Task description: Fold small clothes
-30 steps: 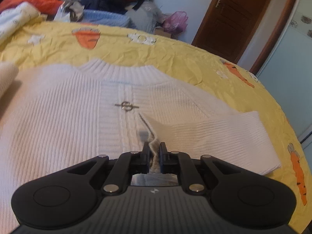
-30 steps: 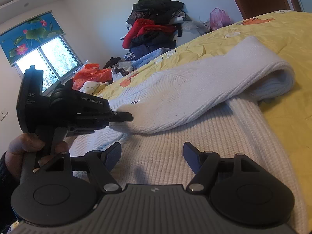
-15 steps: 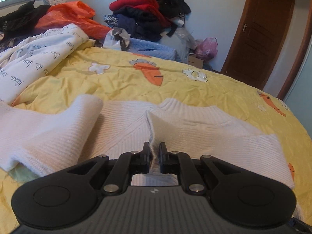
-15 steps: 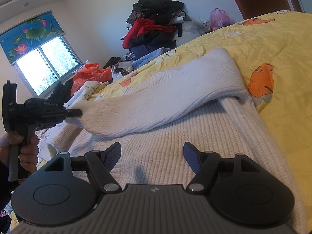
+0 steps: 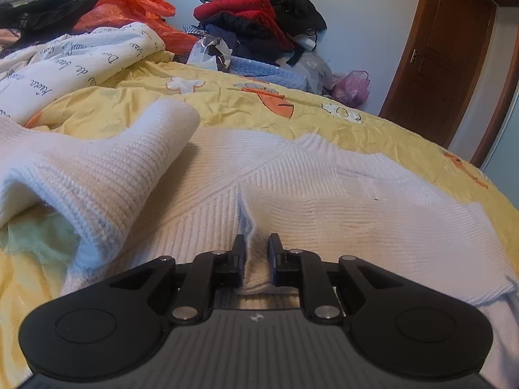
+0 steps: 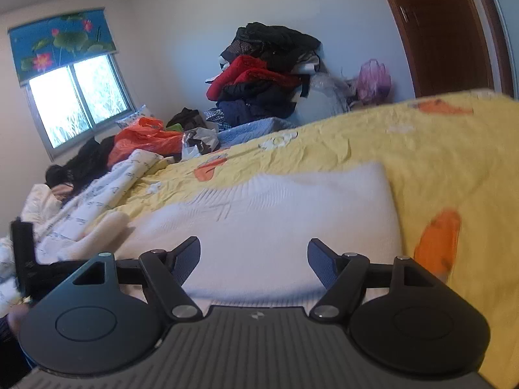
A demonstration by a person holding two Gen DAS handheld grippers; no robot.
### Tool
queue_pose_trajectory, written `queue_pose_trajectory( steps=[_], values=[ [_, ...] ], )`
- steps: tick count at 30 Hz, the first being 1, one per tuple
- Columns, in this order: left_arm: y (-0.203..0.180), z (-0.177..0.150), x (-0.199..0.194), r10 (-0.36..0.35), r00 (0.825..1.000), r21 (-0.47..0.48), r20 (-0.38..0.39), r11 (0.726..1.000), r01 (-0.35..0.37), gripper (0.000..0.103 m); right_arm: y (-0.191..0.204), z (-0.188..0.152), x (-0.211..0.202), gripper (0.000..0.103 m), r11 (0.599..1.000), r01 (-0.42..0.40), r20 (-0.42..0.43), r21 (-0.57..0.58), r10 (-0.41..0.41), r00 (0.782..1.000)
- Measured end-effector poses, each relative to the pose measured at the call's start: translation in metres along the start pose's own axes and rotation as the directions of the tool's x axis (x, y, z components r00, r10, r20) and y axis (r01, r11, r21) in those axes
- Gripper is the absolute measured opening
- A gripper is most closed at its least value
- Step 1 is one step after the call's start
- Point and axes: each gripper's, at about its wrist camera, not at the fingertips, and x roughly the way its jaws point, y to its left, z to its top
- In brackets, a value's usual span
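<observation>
A white knit sweater [image 5: 324,194] lies flat on the yellow bedspread [image 5: 266,110]. One sleeve [image 5: 405,227] is folded across its chest, and its cuff end lies between the fingers of my left gripper [image 5: 256,249]. Those jaws are opening, with a gap showing and the pads off the knit. The other sleeve [image 5: 97,175] lies bunched at the left. My right gripper [image 6: 253,256] hangs above the sweater [image 6: 275,214], its jaws opening wide with nothing between them. In the right wrist view the left gripper [image 6: 22,253] shows at the left edge.
A heap of dark and red clothes [image 5: 259,22] and an orange plastic bag [image 5: 129,6] sit at the far side. A white blanket with printed script [image 5: 65,61] lies at the left. A brown door [image 5: 444,48] stands at the right, a window [image 6: 78,97] at the left.
My left gripper drew the sleeve across the sweater's chest, came down, and its jaws parted slightly. My right gripper rose and rolled, tilting its view.
</observation>
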Motion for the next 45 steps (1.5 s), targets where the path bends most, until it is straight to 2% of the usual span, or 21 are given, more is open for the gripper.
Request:
queue_pose_trajectory(
  steps=[3,6,9,13,17,20,22,23,24,25,26,28,30,33,34,36,38,39,40,42,45],
  values=[
    [0.007,0.001,0.0,-0.029,1.0,-0.038,0.001,0.999,0.029,0.015,-0.003,0.03,0.052,0.078,0.983,0.101,-0.053,-0.154,-0.11,0.992],
    [0.009,0.002,0.0,-0.038,0.999,-0.042,-0.002,0.998,0.038,0.015,-0.019,0.042,0.099,0.077,0.97,0.152,-0.14,-0.191,-0.18,0.974],
    [0.009,0.001,0.0,-0.04,0.999,-0.042,-0.003,0.998,0.04,0.015,-0.036,0.031,0.127,0.079,0.959,0.195,-0.242,-0.205,-0.242,0.94],
    [0.011,0.001,0.001,-0.052,0.999,-0.063,-0.003,0.997,0.052,0.015,-0.039,0.014,0.122,0.081,0.957,0.168,-0.187,-0.235,-0.214,0.959],
    [0.016,0.004,-0.004,-0.083,0.996,-0.088,-0.012,0.993,0.082,0.018,-0.036,0.014,0.123,0.082,0.952,0.184,-0.173,-0.247,-0.23,0.958],
    [0.034,0.007,-0.034,-0.123,0.992,-0.144,-0.006,0.982,0.121,0.022,-0.035,0.014,0.12,0.084,0.95,0.189,-0.161,-0.249,-0.233,0.959],
    [0.053,0.007,-0.066,-0.116,0.991,-0.17,0.069,0.977,0.126,0.04,-0.035,0.014,0.118,0.084,0.95,0.189,-0.157,-0.25,-0.232,0.96],
    [0.067,0.008,-0.084,-0.093,0.987,-0.18,0.131,0.977,0.116,0.045,-0.035,0.014,0.119,0.084,0.949,0.189,-0.157,-0.251,-0.233,0.96],
    [0.082,0.01,-0.099,-0.063,0.981,-0.196,0.184,0.975,0.1,0.06,-0.035,0.013,0.119,0.084,0.949,0.19,-0.156,-0.253,-0.234,0.96],
    [0.098,0.013,-0.11,-0.004,0.976,-0.229,0.22,0.972,0.056,0.076,-0.035,0.013,0.118,0.084,0.948,0.192,-0.155,-0.255,-0.236,0.959],
    [0.121,0.019,-0.12,0.082,0.965,-0.291,0.25,0.957,-0.006,0.08,-0.034,0.013,0.118,0.084,0.946,0.194,-0.153,-0.259,-0.238,0.959],
    [0.167,0.028,-0.127,0.164,0.951,-0.423,0.26,0.905,-0.041,0.08,-0.034,0.013,0.117,0.085,0.946,0.195,-0.152,-0.26,-0.239,0.959],
    [0.219,0.034,-0.126,0.228,0.946,-0.58,0.228,0.813,-0.056,0.08,-0.034,0.013,0.116,0.085,0.946,0.194,-0.151,-0.258,-0.238,0.959],
    [0.274,0.036,-0.11,0.167,0.969,-0.71,0.18,0.704,0.011,0.08,-0.032,0.013,0.116,0.085,0.944,0.201,-0.146,-0.261,-0.245,0.959],
    [0.283,0.036,-0.105,0.166,0.972,-0.732,0.167,0.681,0.01,0.079,-0.031,0.012,0.116,0.085,0.943,0.204,-0.145,-0.263,-0.247,0.958],
    [0.293,0.038,-0.094,0.174,0.973,-0.739,0.152,0.674,-0.005,0.079,-0.031,0.012,0.117,0.085,0.943,0.205,-0.144,-0.263,-0.249,0.958],
    [0.297,0.042,-0.088,0.207,0.966,-0.728,0.156,0.685,-0.029,0.076,-0.031,0.013,0.117,0.085,0.944,0.204,-0.144,-0.259,-0.247,0.958],
    [0.299,0.043,-0.086,0.217,0.964,-0.718,0.155,0.695,-0.041,0.064,-0.032,0.013,0.118,0.085,0.945,0.204,-0.145,-0.258,-0.246,0.958],
    [0.301,0.045,-0.081,0.22,0.965,-0.714,0.14,0.698,-0.056,0.059,-0.032,0.013,0.118,0.085,0.945,0.204,-0.145,-0.257,-0.246,0.958],
    [0.303,0.046,-0.076,0.224,0.967,-0.704,0.124,0.706,-0.073,0.051,-0.033,0.012,0.118,0.085,0.945,0.203,-0.144,-0.256,-0.245,0.959],
    [0.299,0.047,-0.073,0.247,0.963,-0.666,0.11,0.738,-0.113,0.04,-0.033,0.013,0.118,0.086,0.947,0.201,-0.145,-0.251,-0.242,0.959]
  ],
)
